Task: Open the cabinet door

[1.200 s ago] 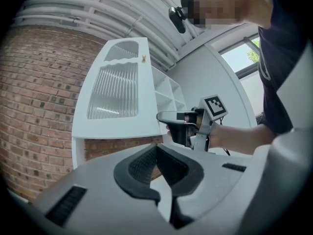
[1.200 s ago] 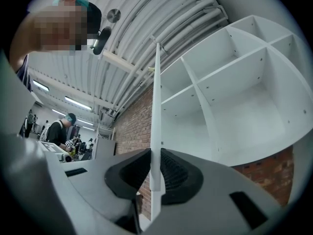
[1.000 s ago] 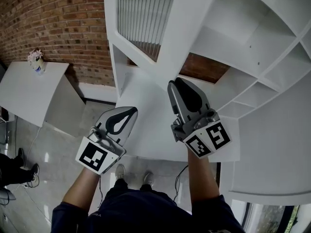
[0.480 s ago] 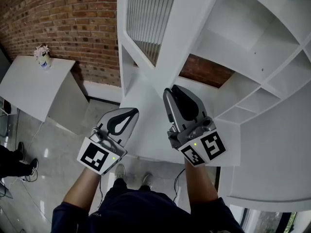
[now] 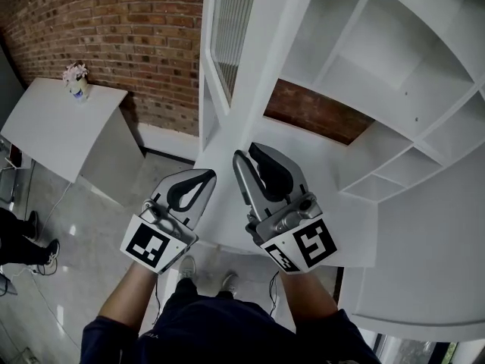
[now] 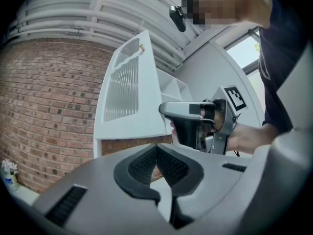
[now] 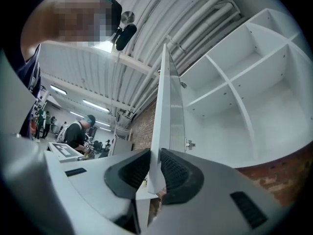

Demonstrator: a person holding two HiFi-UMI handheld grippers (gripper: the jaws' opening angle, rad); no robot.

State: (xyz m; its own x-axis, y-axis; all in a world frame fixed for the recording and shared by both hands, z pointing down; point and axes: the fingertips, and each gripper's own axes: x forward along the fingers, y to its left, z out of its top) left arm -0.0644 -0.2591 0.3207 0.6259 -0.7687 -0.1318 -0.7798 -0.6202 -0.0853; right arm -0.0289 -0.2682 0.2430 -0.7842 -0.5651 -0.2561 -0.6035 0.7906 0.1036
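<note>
White door [image 5: 231, 21] is standing open, edge-on to the cabinet [image 5: 394, 67], running toward 12 o'clock from the right gripper [image 5: 250, 152] in the head view. Its panel is showing a white frame around ribbed, frosted glass. A small brass knob [image 6: 142, 48] is sitting near its top corner in the left gripper view. A metal hinge [image 7: 190, 143] is showing on the inner side.

The right gripper is pinching the door's lower free edge. Both dark ribbed pads [image 7: 176, 173] are lying against the white frame, and the jaws are easing apart with the edge between them.

The left gripper [image 5: 206, 174] is hanging at 9 o'clock of the right one, apart from the door, jaws together on nothing.

Bare white shelves are lying open at 2 o'clock. A brick wall [image 5: 114, 36] is showing at 10 o'clock.
</note>
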